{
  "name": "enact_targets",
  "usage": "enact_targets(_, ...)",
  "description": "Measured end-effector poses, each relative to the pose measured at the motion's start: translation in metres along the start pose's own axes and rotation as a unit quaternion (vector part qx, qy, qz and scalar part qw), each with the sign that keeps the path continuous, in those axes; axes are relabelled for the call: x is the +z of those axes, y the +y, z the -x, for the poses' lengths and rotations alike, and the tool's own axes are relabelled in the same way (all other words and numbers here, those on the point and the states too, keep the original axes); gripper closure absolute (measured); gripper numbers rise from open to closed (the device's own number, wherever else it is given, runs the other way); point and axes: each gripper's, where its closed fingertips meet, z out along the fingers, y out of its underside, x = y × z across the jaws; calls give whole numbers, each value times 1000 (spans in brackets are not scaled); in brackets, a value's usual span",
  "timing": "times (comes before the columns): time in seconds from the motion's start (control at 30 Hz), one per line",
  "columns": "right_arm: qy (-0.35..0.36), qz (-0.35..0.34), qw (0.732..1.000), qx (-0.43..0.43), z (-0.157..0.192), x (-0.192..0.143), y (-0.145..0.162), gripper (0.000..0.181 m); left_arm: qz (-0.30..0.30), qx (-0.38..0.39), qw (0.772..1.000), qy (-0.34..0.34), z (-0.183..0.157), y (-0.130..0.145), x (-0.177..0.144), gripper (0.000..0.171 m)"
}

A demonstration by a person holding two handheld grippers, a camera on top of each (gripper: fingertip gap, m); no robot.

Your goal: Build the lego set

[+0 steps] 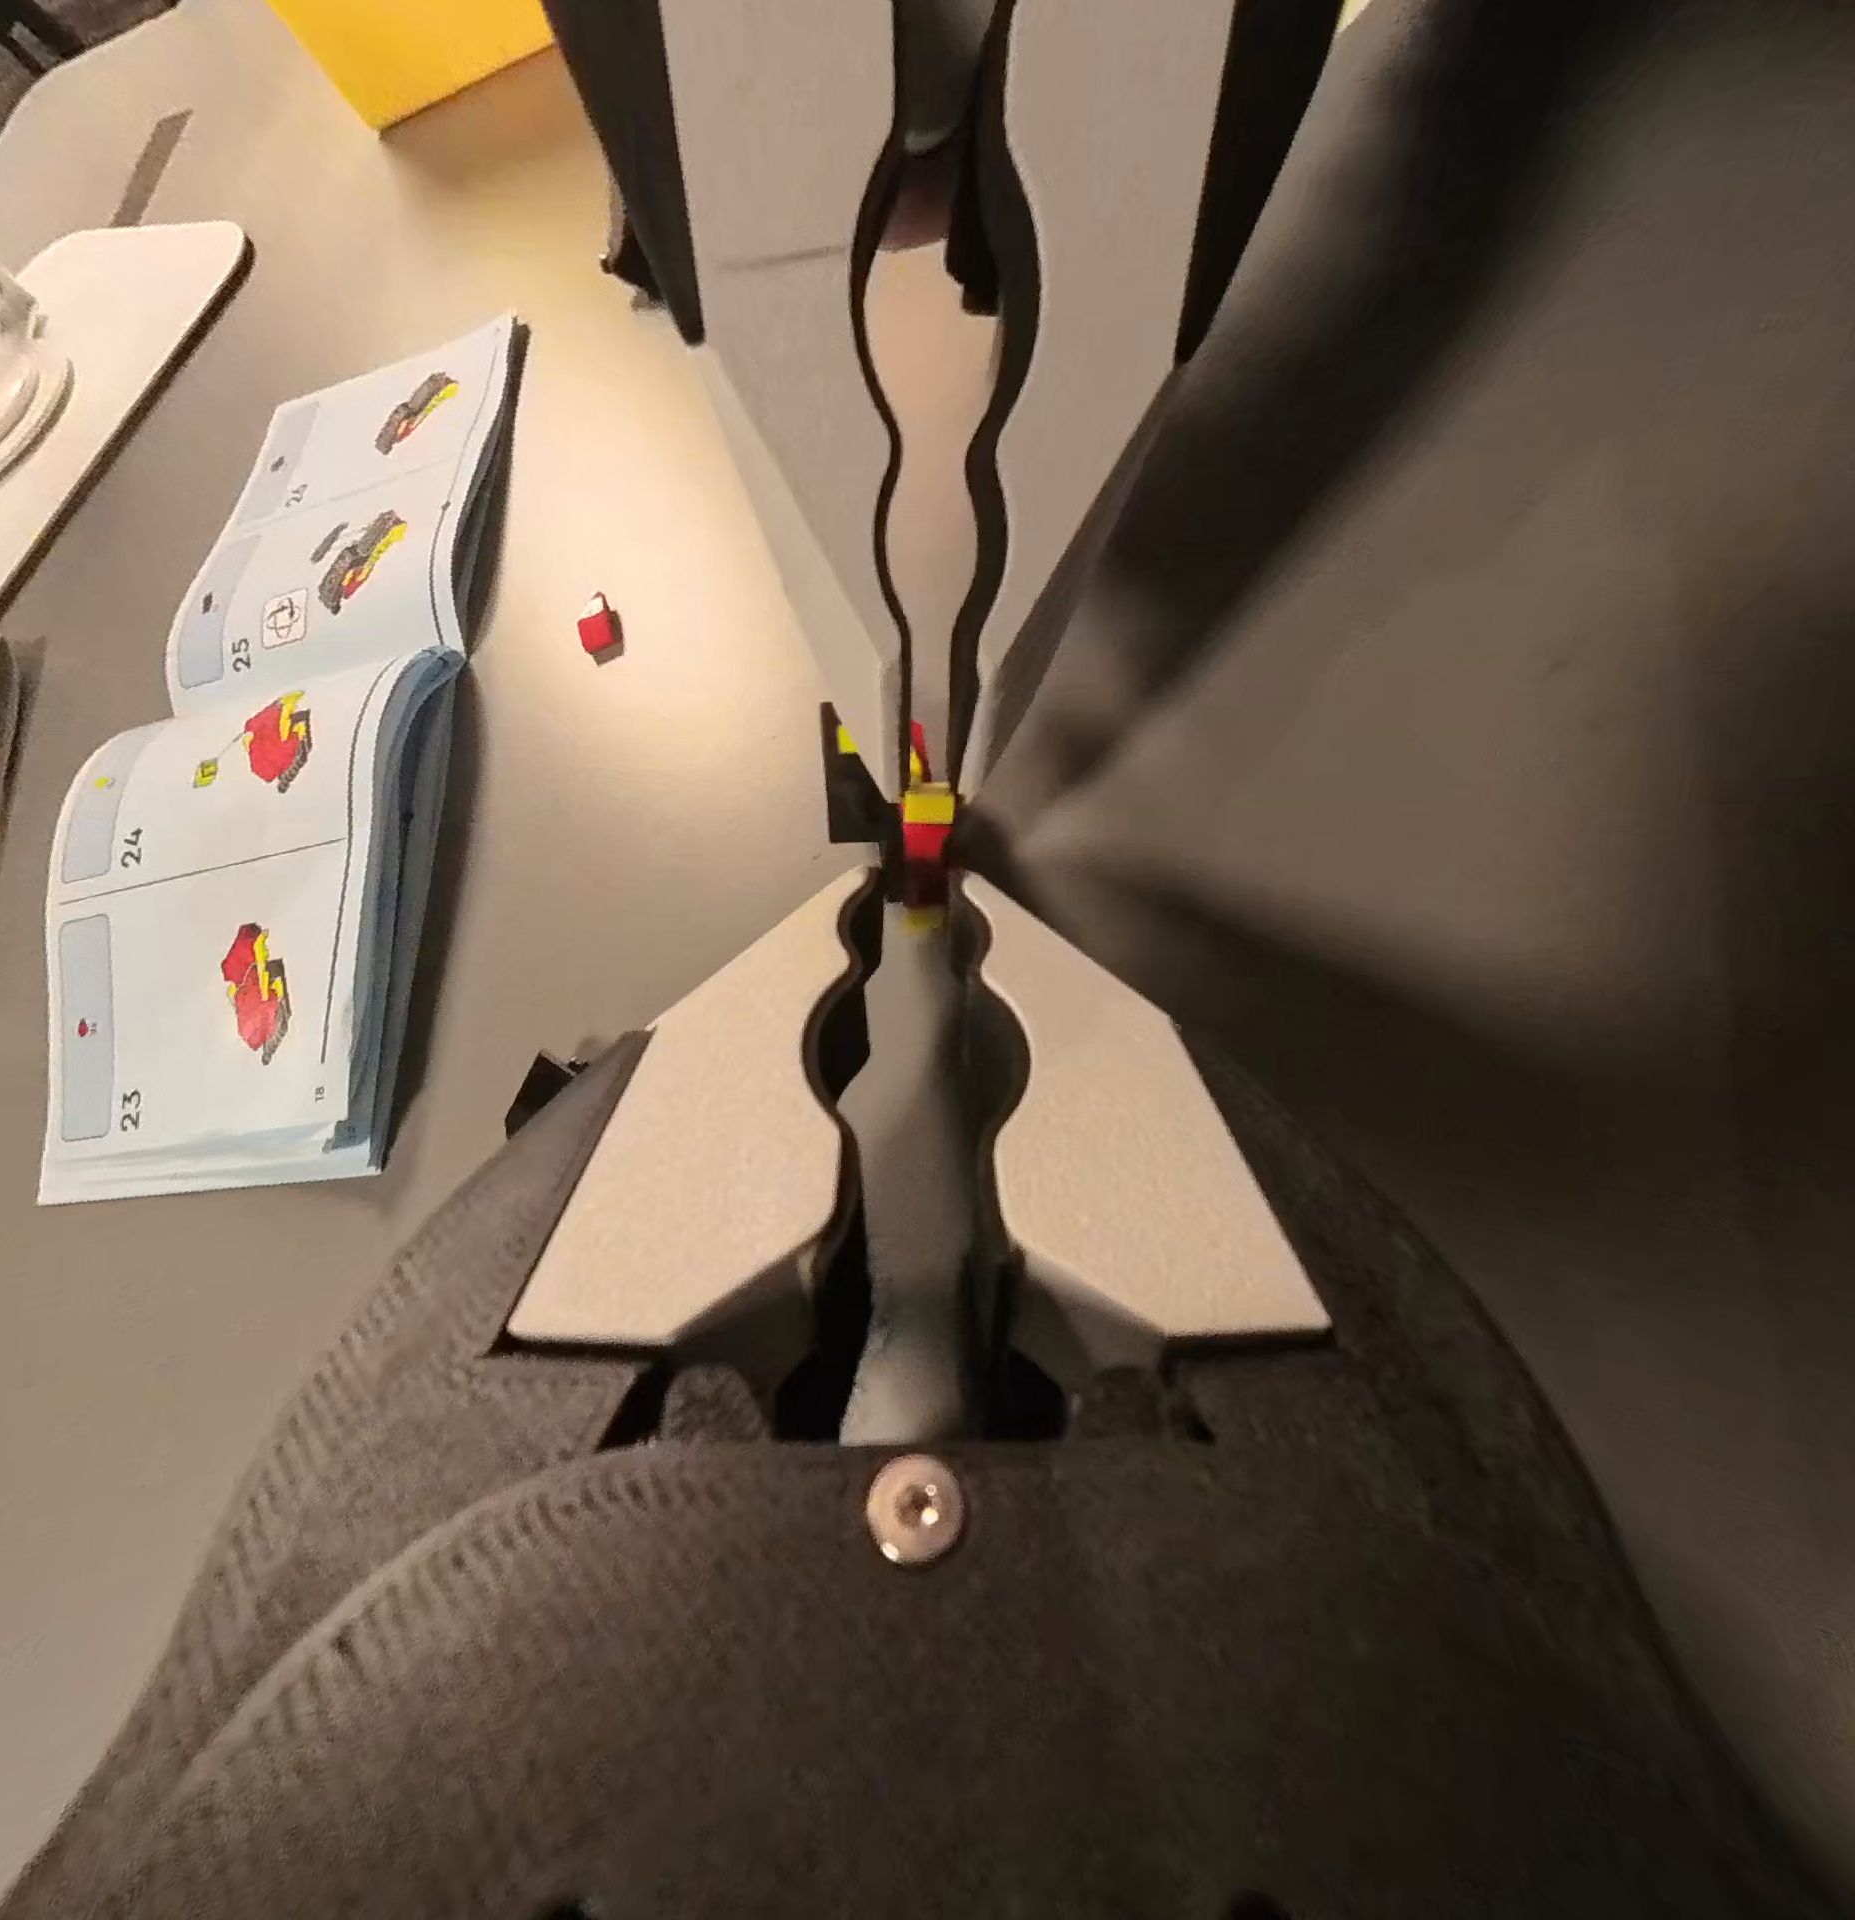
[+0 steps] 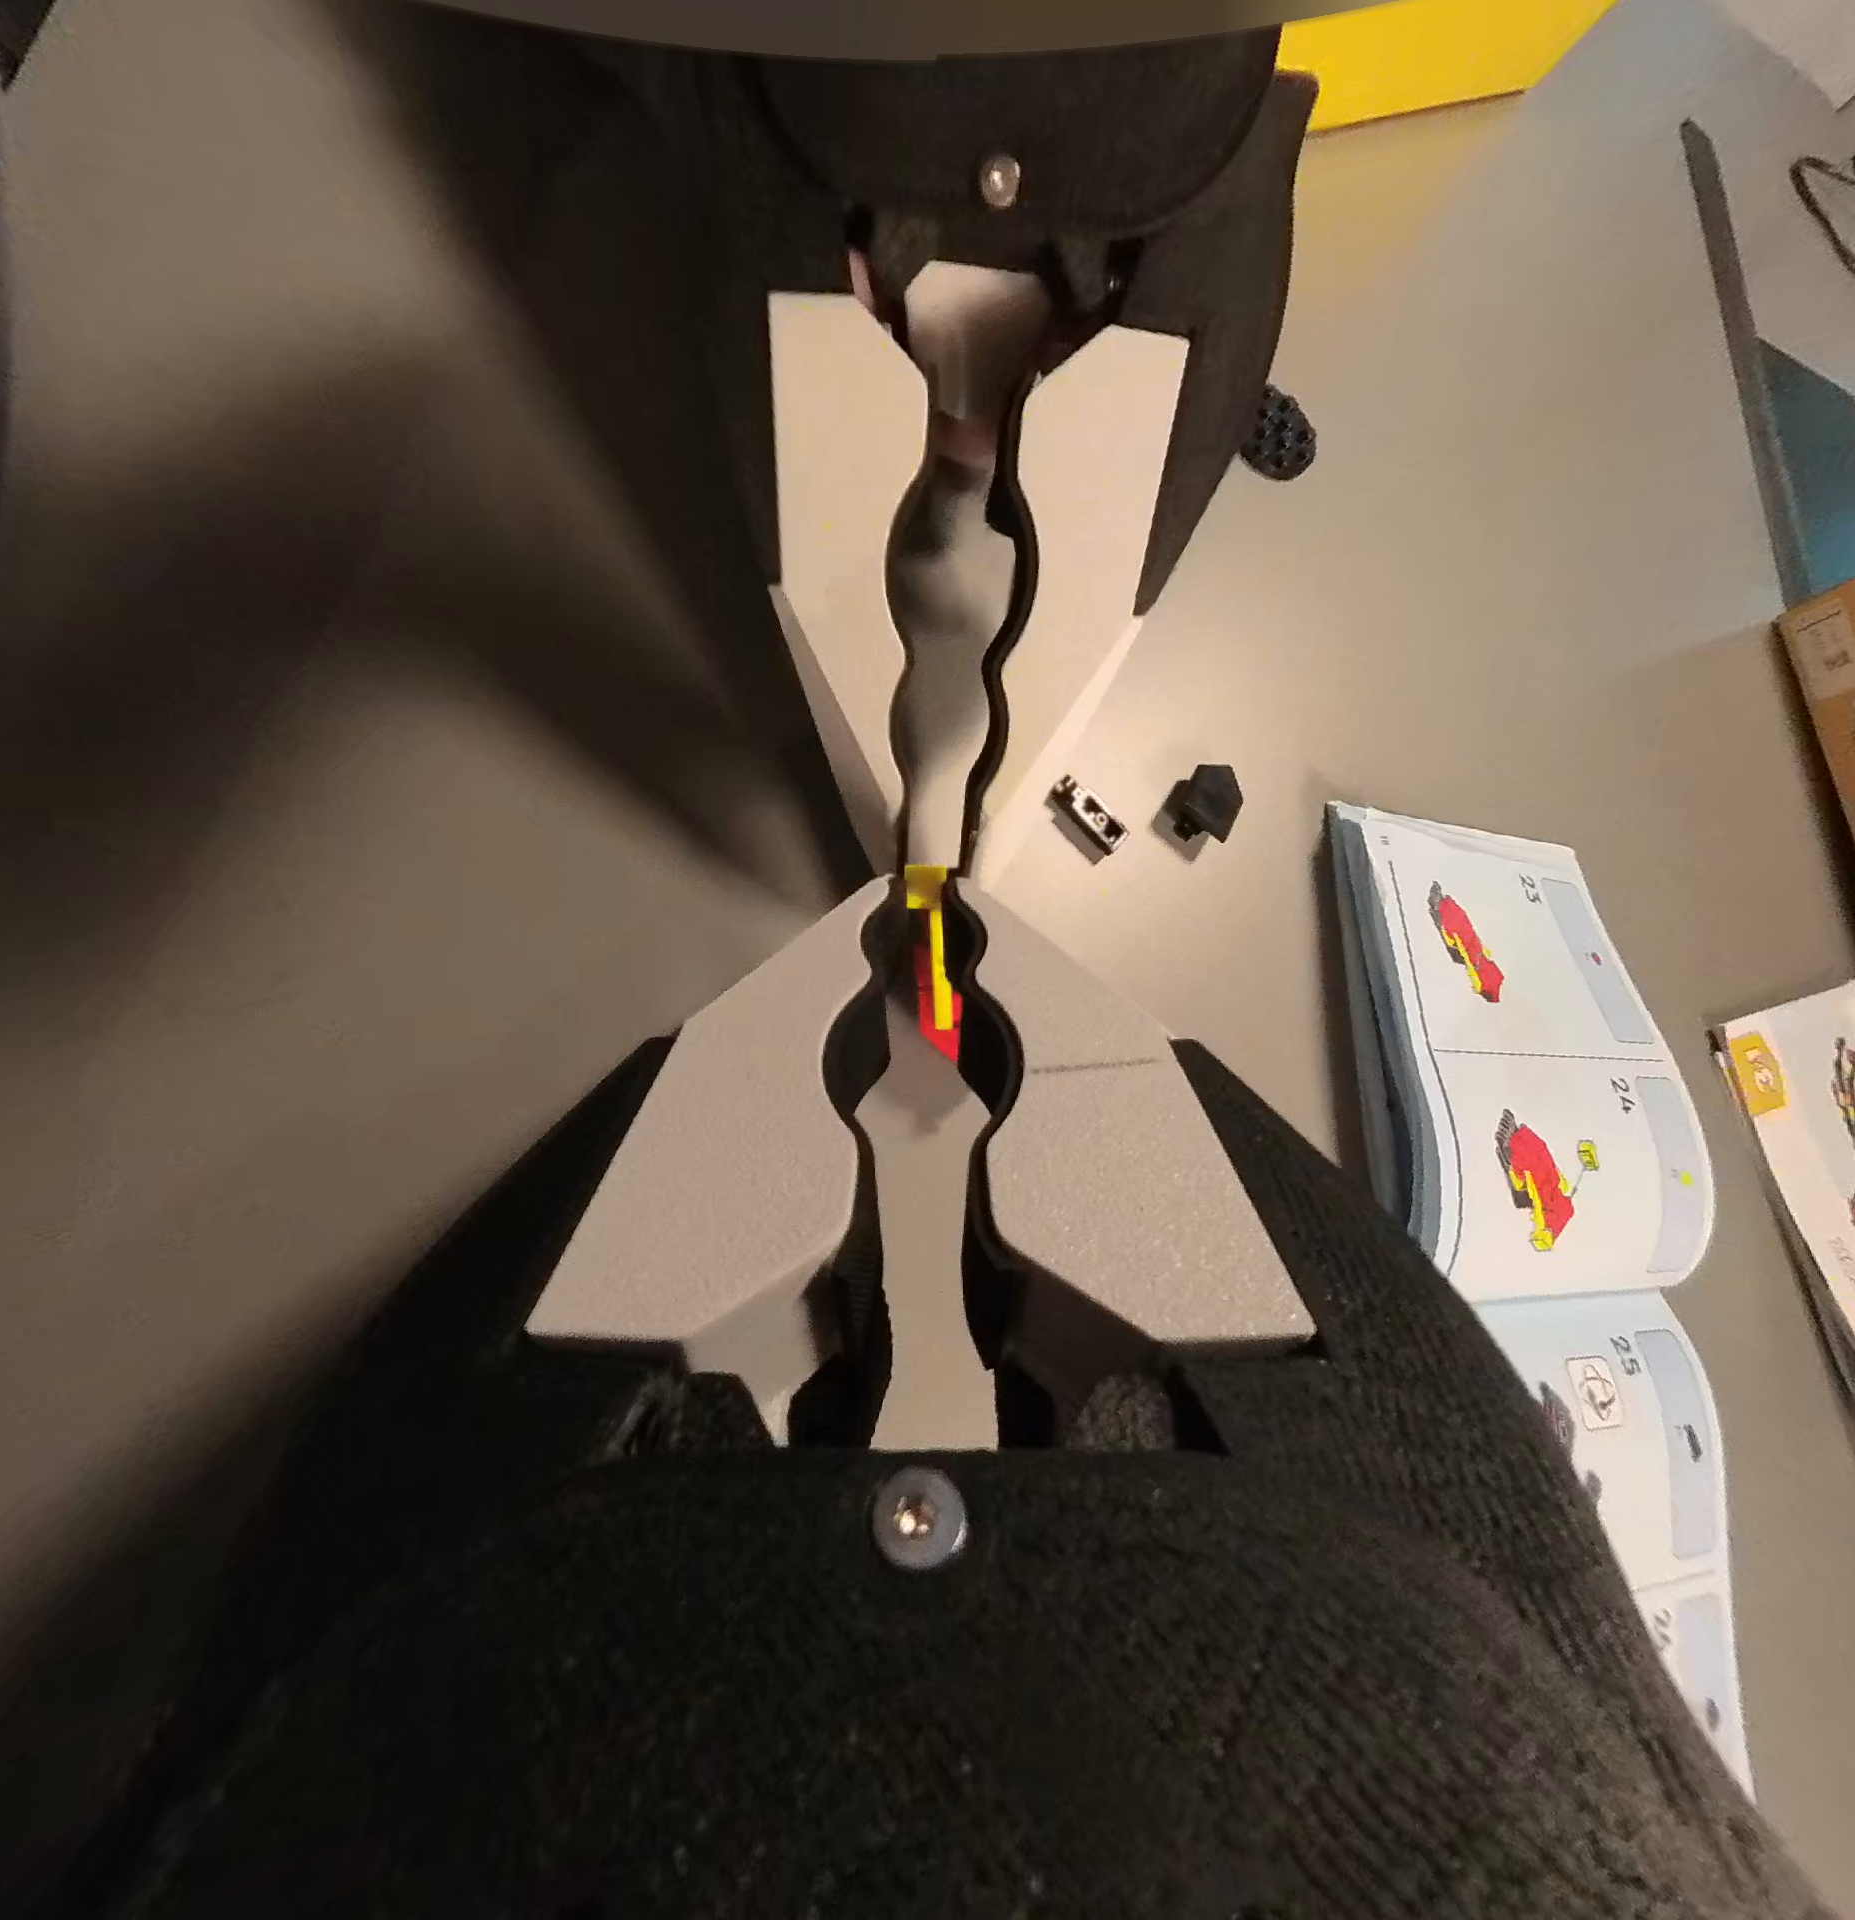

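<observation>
- At frame centre, our left gripper [image 1: 918, 883] and right gripper [image 2: 928, 914] meet tip to tip, jaws of both nearly closed on the red-yellow model [image 2: 935, 987].
- A loose red brick [image 1: 600, 625] and the booklet [image 1: 279, 790] lie at left.

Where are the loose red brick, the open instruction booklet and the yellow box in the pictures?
loose red brick [image 1: 600, 624], left wrist view, on its red top face.
open instruction booklet [image 1: 279, 790], left wrist view, on the open page near the spine.
yellow box [image 1: 424, 52], left wrist view, on its yellow side wall.
</observation>
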Motion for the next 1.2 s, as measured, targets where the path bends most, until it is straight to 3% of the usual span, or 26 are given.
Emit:
enact_targets(0.5,3,-7,1000,-4,1,-4,0,177,-31,-15,999,4,2,-8,-5,149)
enact_targets(0.77,11,2,1000,-18,-1,-4,1,177,-30,-11,999,-4,3,-11,0,162)
enact_targets(1.2,25,32,998,-45,-1,-2,3,177,-6,5,1000,-14,2,-7,6,163)
